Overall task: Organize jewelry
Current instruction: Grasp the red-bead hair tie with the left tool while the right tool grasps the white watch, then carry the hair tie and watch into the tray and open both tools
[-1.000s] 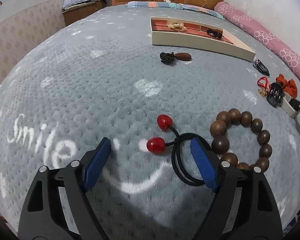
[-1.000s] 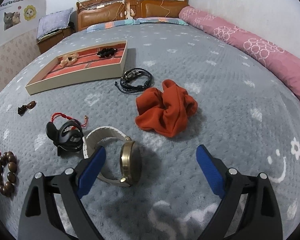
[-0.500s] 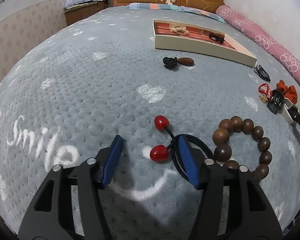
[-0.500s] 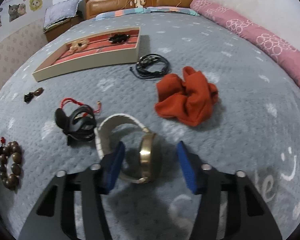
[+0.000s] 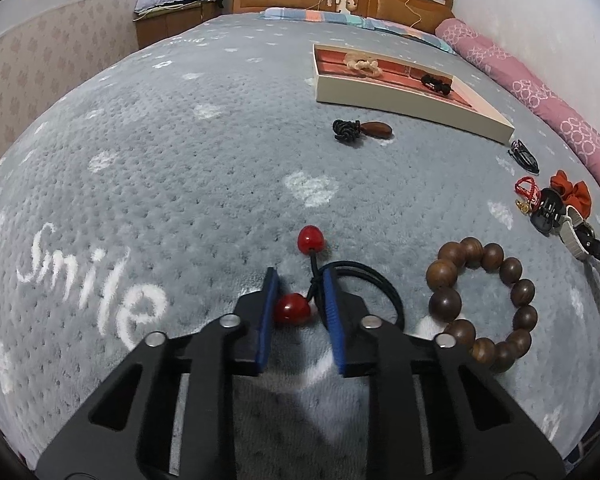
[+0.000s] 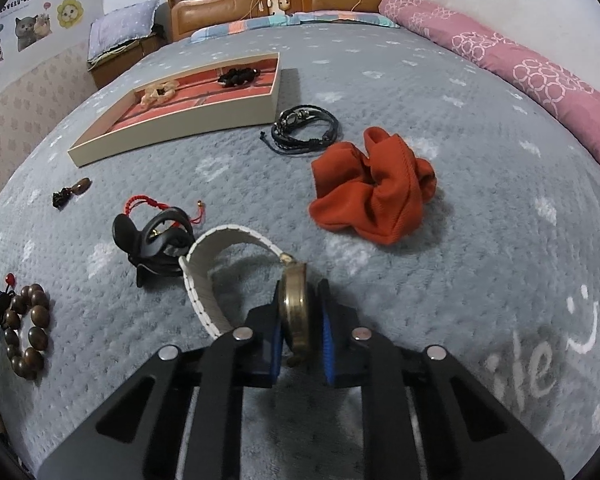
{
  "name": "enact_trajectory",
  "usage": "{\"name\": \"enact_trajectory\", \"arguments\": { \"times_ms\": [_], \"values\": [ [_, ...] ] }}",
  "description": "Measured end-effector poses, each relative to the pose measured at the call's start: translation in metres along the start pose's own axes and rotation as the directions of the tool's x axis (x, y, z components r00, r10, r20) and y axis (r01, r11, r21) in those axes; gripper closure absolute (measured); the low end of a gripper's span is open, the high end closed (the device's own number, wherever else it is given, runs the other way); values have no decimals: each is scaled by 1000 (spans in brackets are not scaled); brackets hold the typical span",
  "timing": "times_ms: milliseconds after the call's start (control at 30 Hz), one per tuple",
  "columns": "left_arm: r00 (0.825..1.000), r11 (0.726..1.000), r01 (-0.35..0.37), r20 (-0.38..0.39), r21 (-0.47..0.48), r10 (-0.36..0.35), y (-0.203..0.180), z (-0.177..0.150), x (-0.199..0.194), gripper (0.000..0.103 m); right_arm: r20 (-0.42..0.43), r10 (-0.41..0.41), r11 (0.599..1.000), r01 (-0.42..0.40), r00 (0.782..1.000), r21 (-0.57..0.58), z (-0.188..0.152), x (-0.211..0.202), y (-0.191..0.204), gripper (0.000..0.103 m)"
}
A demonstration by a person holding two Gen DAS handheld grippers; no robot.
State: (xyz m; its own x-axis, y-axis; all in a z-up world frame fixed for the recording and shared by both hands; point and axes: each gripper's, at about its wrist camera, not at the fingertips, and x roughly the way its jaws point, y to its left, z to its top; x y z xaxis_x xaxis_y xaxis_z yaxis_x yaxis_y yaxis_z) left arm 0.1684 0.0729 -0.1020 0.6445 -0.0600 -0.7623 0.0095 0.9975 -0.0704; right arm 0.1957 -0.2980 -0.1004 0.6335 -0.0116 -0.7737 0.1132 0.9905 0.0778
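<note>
My left gripper (image 5: 300, 280) is shut on the near red bead (image 5: 293, 309) of a black hair tie (image 5: 374, 284) with two red beads, low on the grey blanket. My right gripper (image 6: 300, 296) is shut on the gold case (image 6: 296, 312) of a watch with a white strap (image 6: 204, 264). The cream tray with a red lining (image 5: 400, 94) lies far ahead and holds a beige scrunchie (image 5: 362, 63) and a black piece (image 5: 436, 80); it also shows in the right wrist view (image 6: 172, 136).
A wooden bead bracelet (image 5: 484, 300) lies right of the hair tie. A black knot with a brown drop (image 5: 360, 130) lies before the tray. An orange scrunchie (image 6: 376, 192), black cord bracelets (image 6: 304, 130), a black hair claw (image 6: 156, 240) and a red string bracelet (image 6: 148, 204) lie about.
Both grippers have closed from wide open: the left onto the red bead of the hair tie, the right onto the watch case. Both have moved a little forward.
</note>
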Motion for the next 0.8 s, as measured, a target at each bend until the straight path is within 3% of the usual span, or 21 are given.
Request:
{"name": "enact_trajectory", "arguments": {
  "times_ms": [467,800],
  "values": [
    [1000,1000,12,18,-11,-12,0,0,-8,87,45,14,1000,-14,999,8,-7,-14,-5,89],
    [997,1000,18,72,9,-18,-5,15,-24,87,82,18,1000,-18,997,-1,-2,-26,-6,89]
  ]
}}
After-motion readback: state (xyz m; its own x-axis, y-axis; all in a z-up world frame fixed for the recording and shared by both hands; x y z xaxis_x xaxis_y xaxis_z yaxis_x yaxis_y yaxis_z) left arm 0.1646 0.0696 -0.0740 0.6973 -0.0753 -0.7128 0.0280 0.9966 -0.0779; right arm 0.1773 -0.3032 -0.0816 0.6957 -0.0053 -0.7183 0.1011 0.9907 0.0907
